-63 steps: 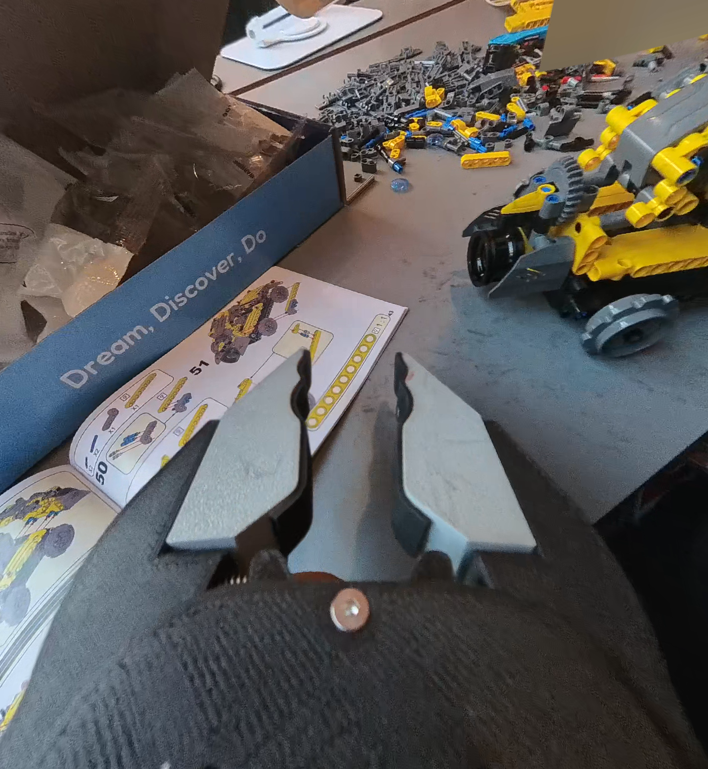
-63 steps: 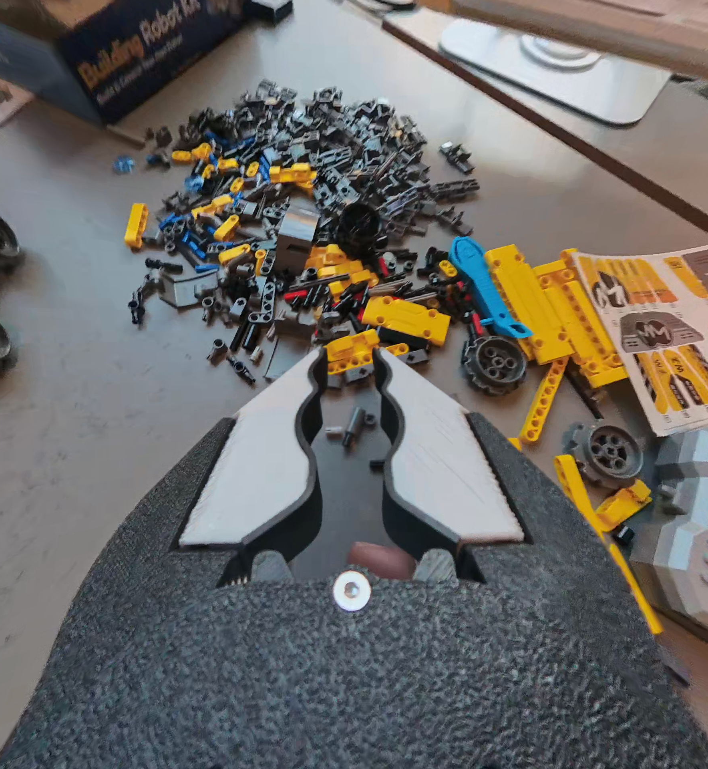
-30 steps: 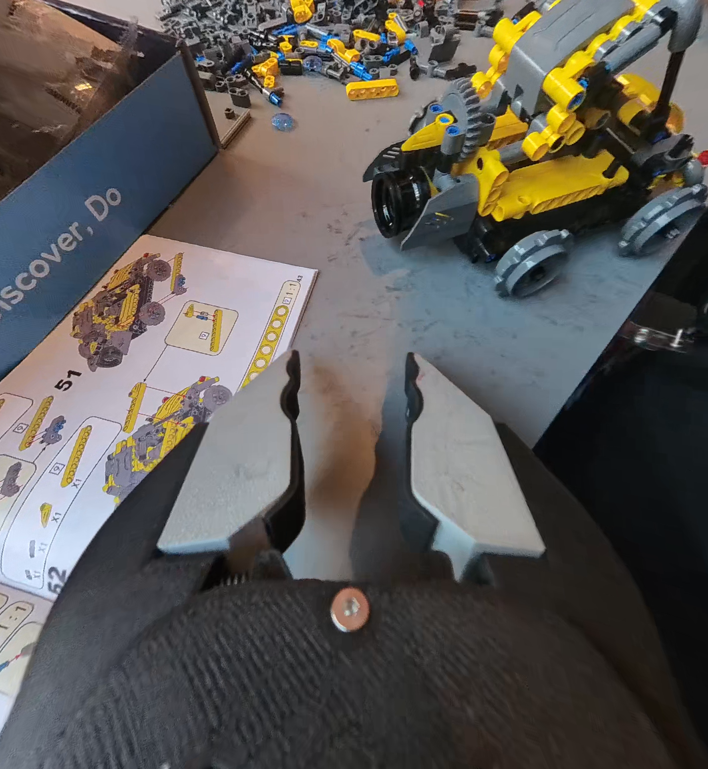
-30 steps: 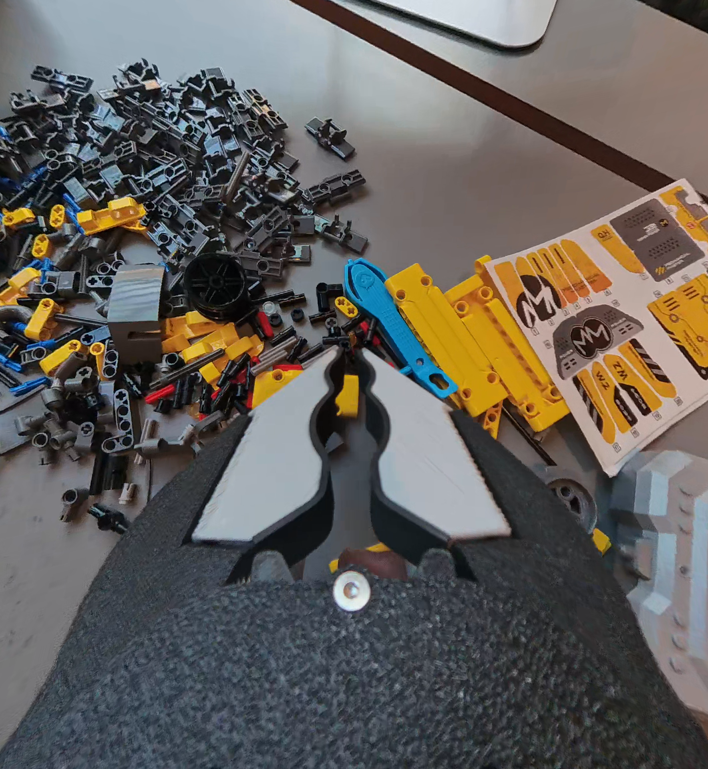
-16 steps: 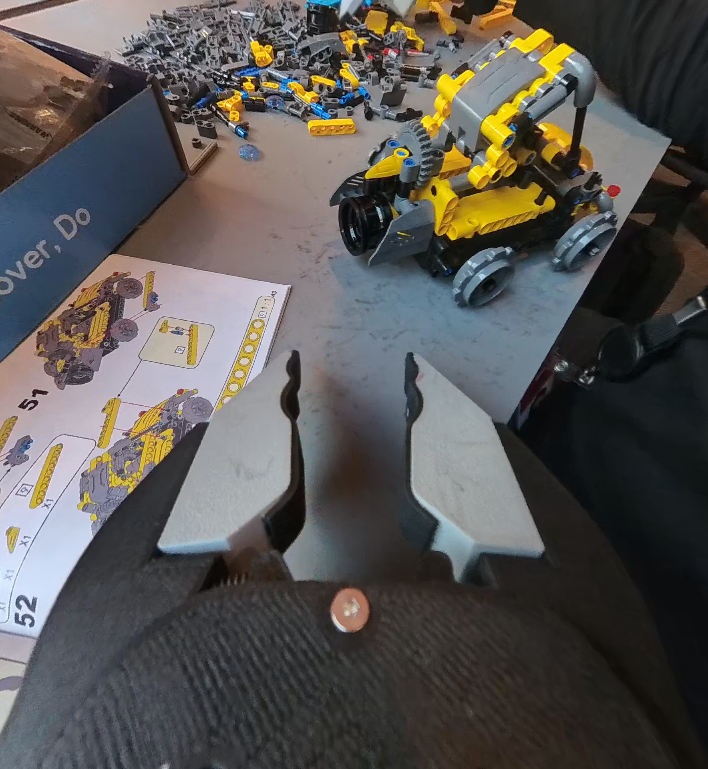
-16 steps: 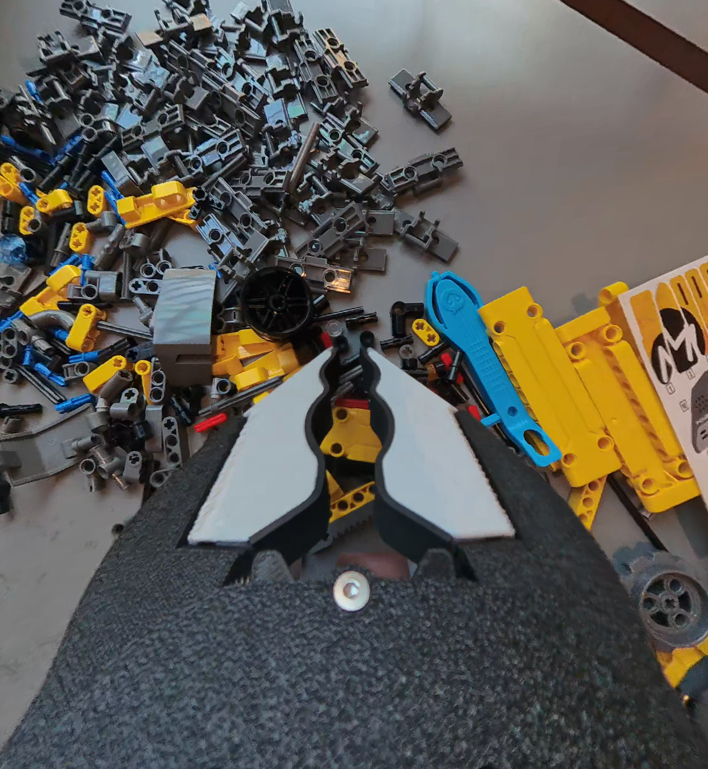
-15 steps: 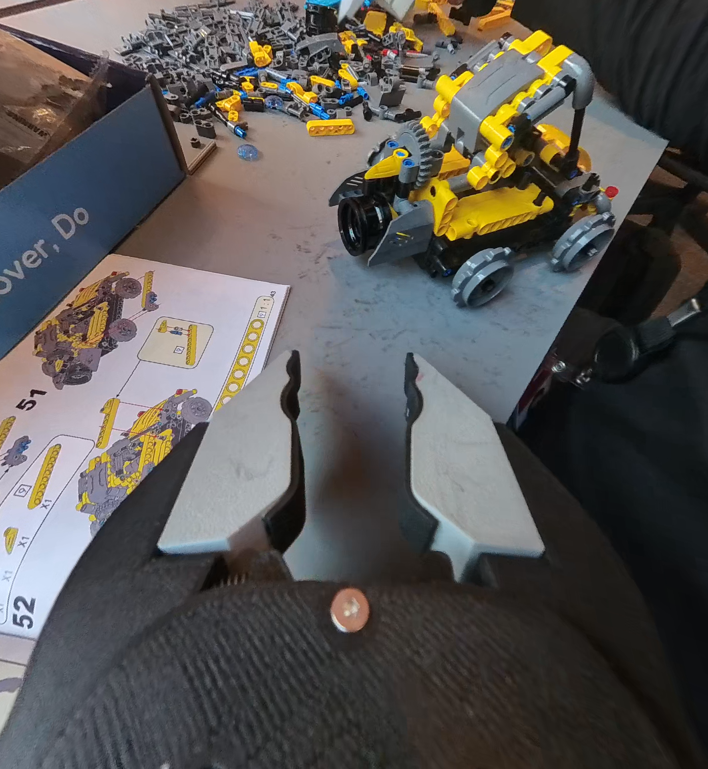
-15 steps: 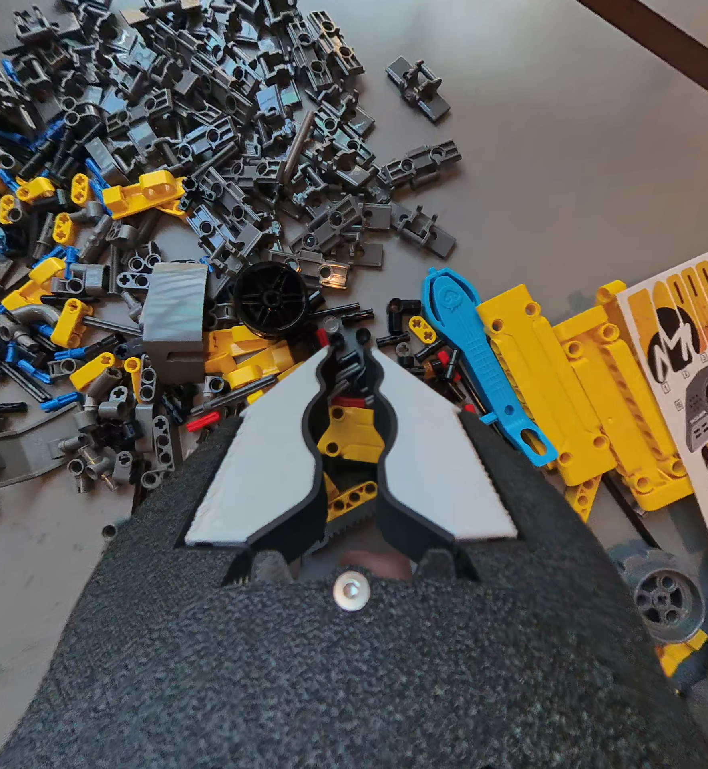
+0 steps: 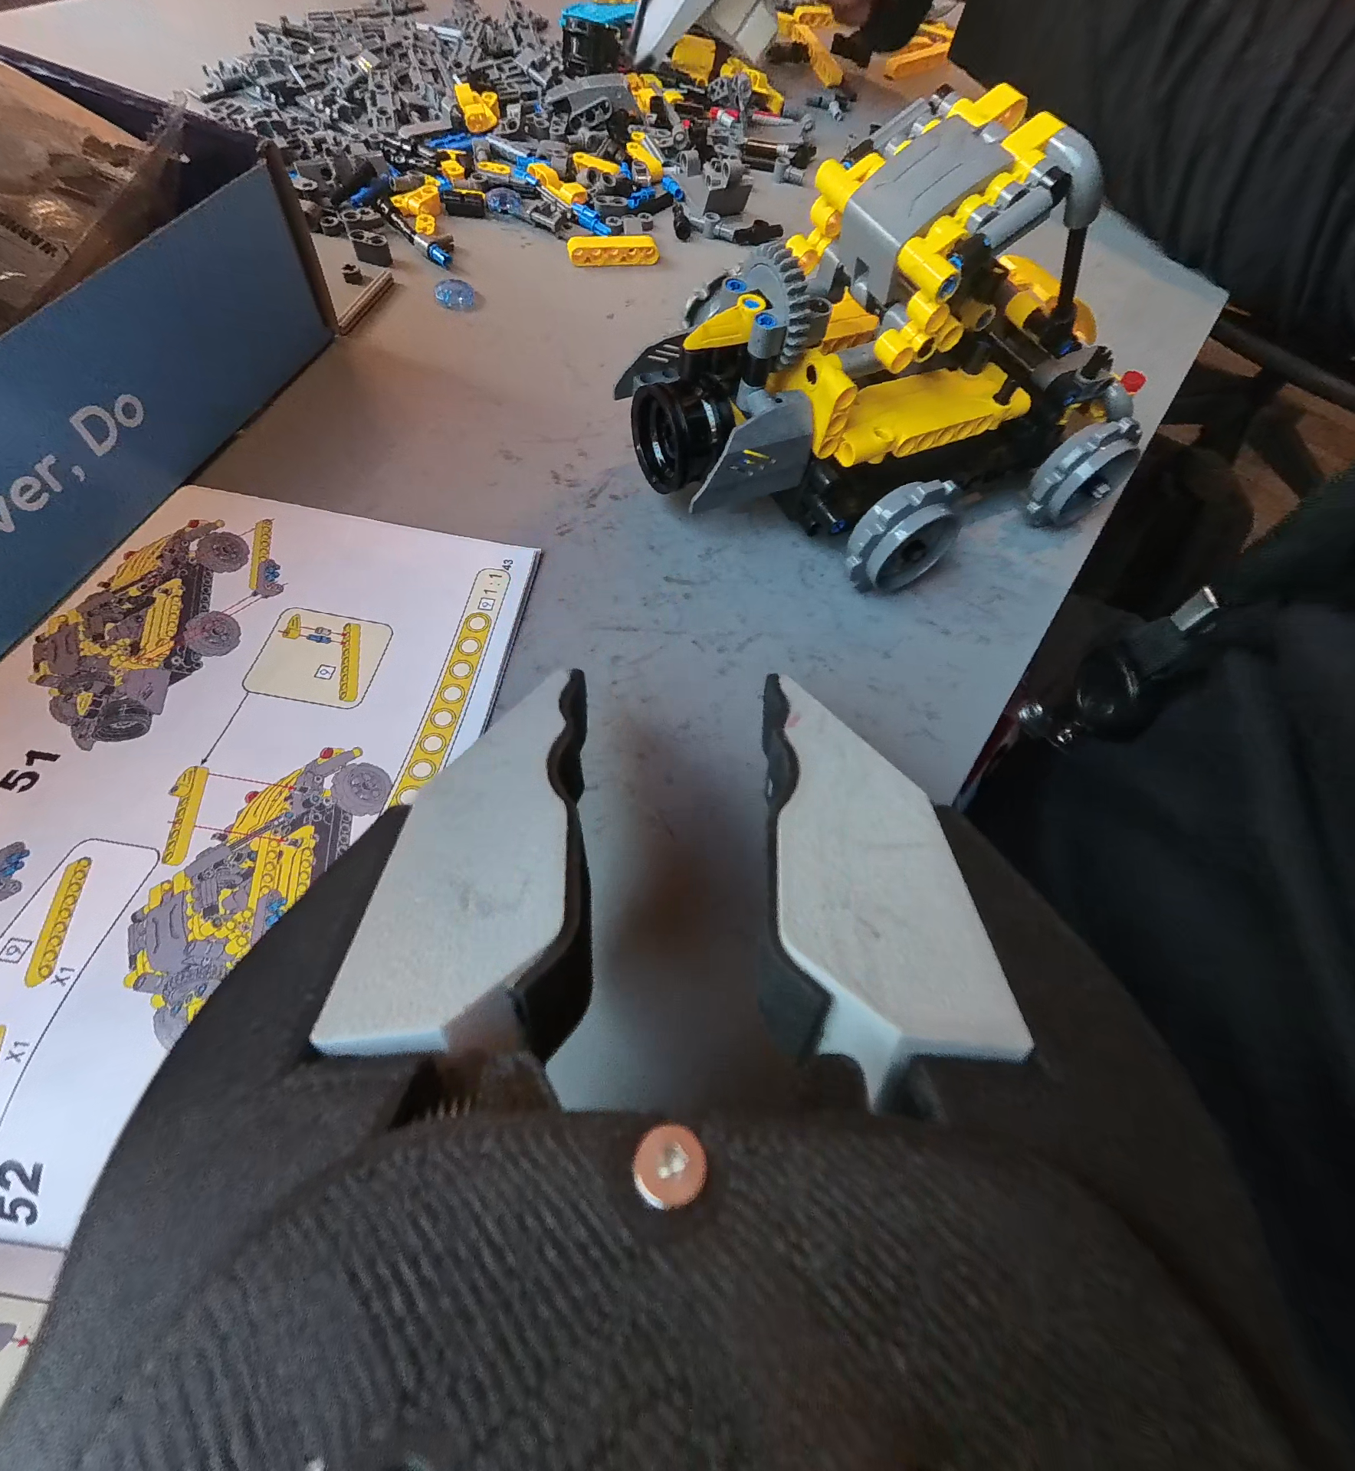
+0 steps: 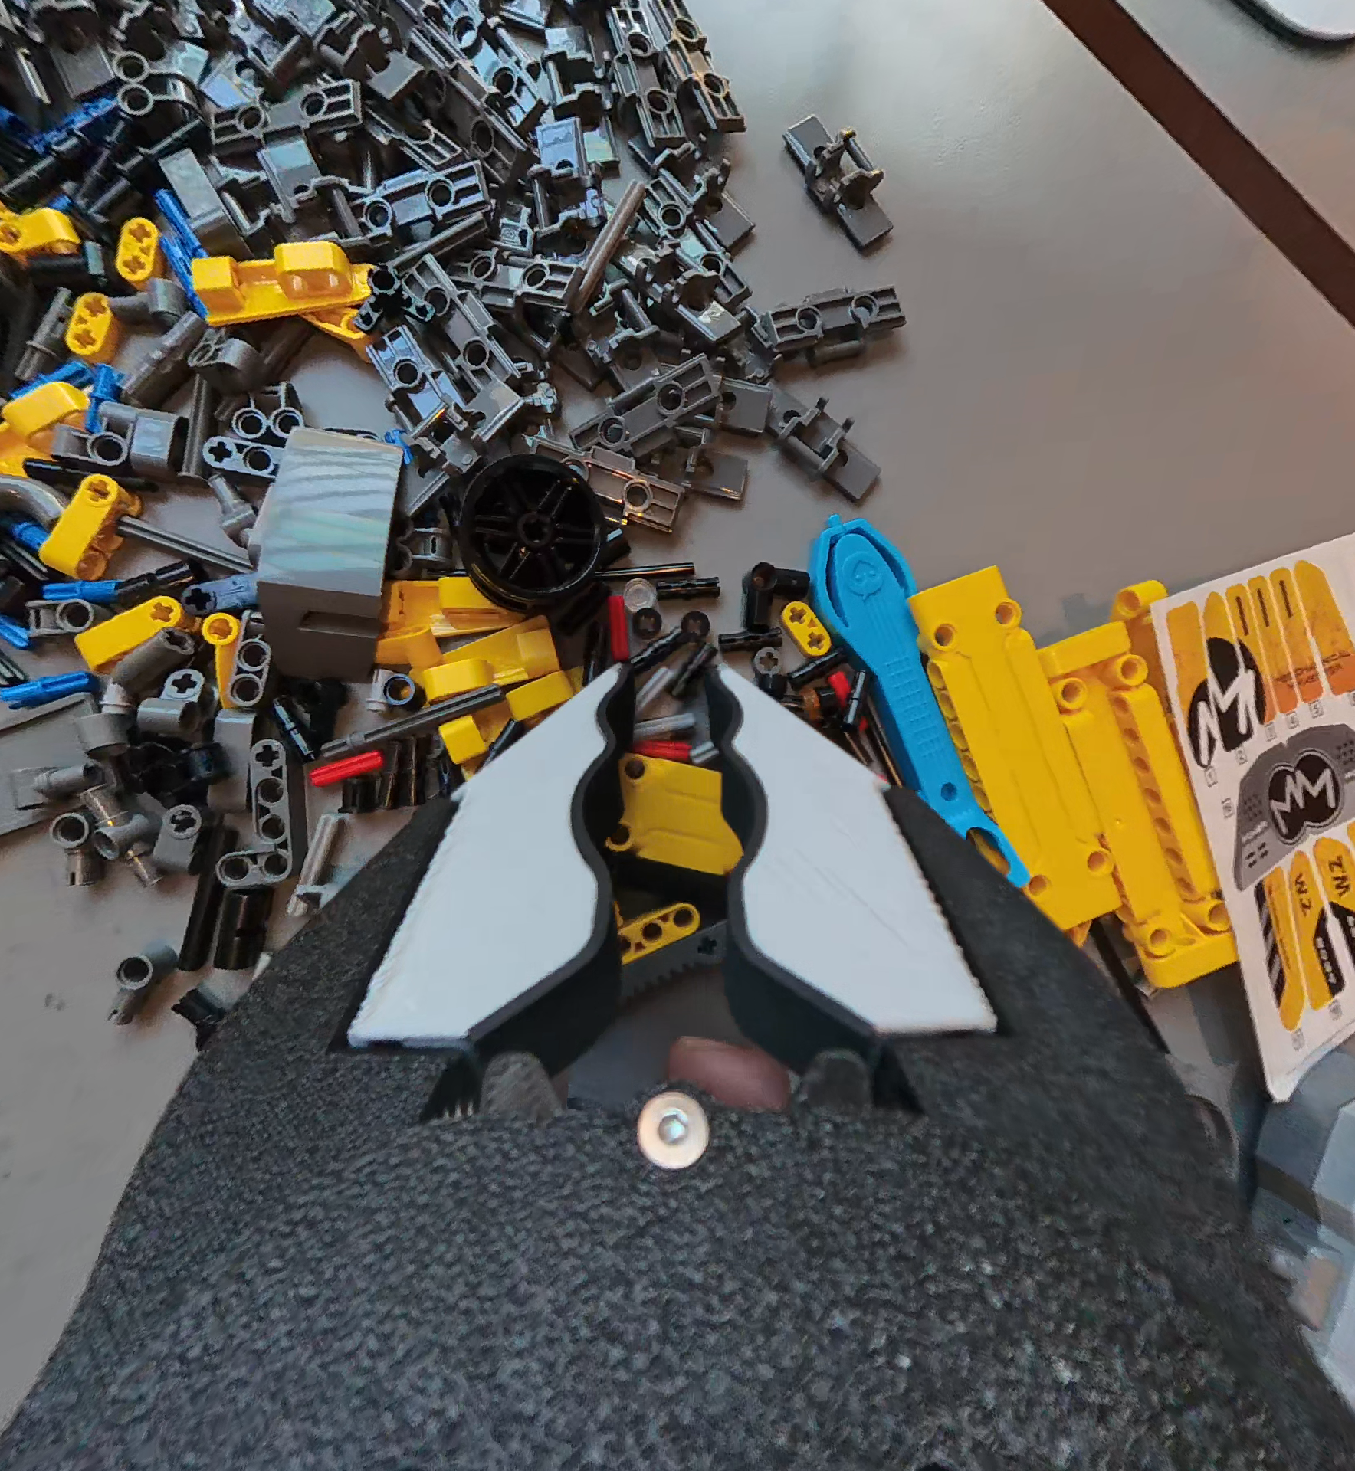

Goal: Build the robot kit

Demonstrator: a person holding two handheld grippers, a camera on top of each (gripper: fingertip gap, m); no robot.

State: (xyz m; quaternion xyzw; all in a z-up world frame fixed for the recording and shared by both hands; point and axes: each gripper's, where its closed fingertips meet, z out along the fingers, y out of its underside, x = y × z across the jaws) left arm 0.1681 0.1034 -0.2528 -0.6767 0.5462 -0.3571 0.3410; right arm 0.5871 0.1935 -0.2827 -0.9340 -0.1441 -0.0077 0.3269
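Right hand-held gripper (image 10: 665, 676) lower over brick pile (image 10: 419, 334), jaws apparently wider, empty.

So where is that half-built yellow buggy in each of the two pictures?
Left wrist view: the yellow buggy stands in the upper right, on the grey table, near its edge.
Right wrist view: not in it.
Shared landmark: the pile of loose parts, top centre in the left wrist view and filling the upper left of the right wrist view.
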